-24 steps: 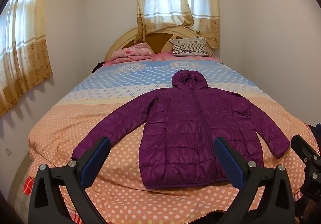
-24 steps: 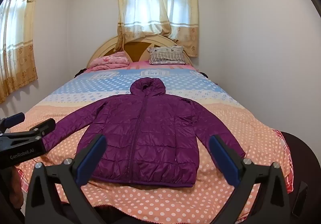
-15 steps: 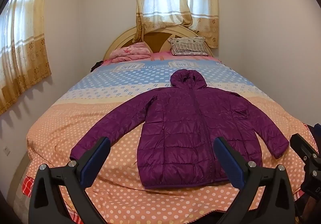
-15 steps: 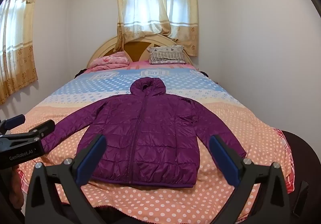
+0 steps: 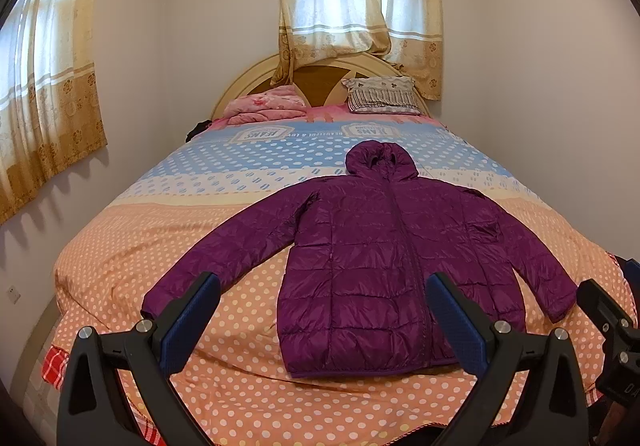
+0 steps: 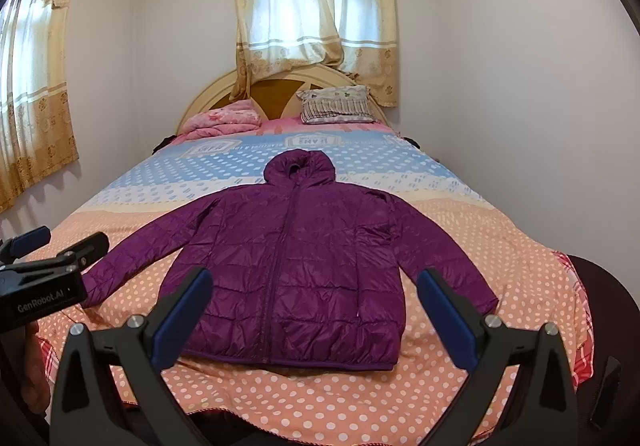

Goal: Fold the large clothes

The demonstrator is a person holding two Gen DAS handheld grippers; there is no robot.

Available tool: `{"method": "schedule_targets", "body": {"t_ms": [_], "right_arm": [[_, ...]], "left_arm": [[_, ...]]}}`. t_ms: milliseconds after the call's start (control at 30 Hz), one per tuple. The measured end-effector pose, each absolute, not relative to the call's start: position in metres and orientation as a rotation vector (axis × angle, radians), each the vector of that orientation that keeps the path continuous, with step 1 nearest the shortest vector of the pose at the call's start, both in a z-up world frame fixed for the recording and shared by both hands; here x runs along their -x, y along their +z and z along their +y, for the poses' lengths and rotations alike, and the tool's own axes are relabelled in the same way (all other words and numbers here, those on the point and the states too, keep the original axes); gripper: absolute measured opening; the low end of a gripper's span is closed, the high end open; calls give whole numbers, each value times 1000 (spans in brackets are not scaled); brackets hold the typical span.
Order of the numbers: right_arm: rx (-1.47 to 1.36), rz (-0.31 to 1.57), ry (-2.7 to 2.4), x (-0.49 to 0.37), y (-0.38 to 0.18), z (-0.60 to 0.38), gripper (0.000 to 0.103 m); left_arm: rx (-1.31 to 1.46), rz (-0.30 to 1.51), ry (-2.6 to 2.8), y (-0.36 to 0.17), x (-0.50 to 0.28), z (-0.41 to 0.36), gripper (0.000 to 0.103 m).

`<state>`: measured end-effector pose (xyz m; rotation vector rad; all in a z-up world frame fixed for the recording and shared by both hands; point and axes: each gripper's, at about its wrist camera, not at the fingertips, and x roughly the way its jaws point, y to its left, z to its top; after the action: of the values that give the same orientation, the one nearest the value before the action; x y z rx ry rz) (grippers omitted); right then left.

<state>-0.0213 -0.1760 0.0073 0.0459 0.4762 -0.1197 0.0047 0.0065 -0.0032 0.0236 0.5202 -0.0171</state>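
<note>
In the left wrist view, the left gripper hovers over the foot of the bed, its jaws spread wide with nothing between them. The purple jacket lies flat on the dotted bedspread, front up, zipped, sleeves spread, hood toward the headboard.

In the right wrist view, the right gripper likewise has its jaws spread and empty above the jacket's hem. The left gripper shows at the left edge.
</note>
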Motion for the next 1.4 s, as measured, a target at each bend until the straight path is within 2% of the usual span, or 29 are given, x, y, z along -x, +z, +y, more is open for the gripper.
{"method": "schedule_targets", "body": {"t_ms": [1400], "right_arm": [[-55, 515, -96, 17, -2, -173, 103]], "left_arm": [[-21, 523, -13, -3, -6, 10, 102]]}}
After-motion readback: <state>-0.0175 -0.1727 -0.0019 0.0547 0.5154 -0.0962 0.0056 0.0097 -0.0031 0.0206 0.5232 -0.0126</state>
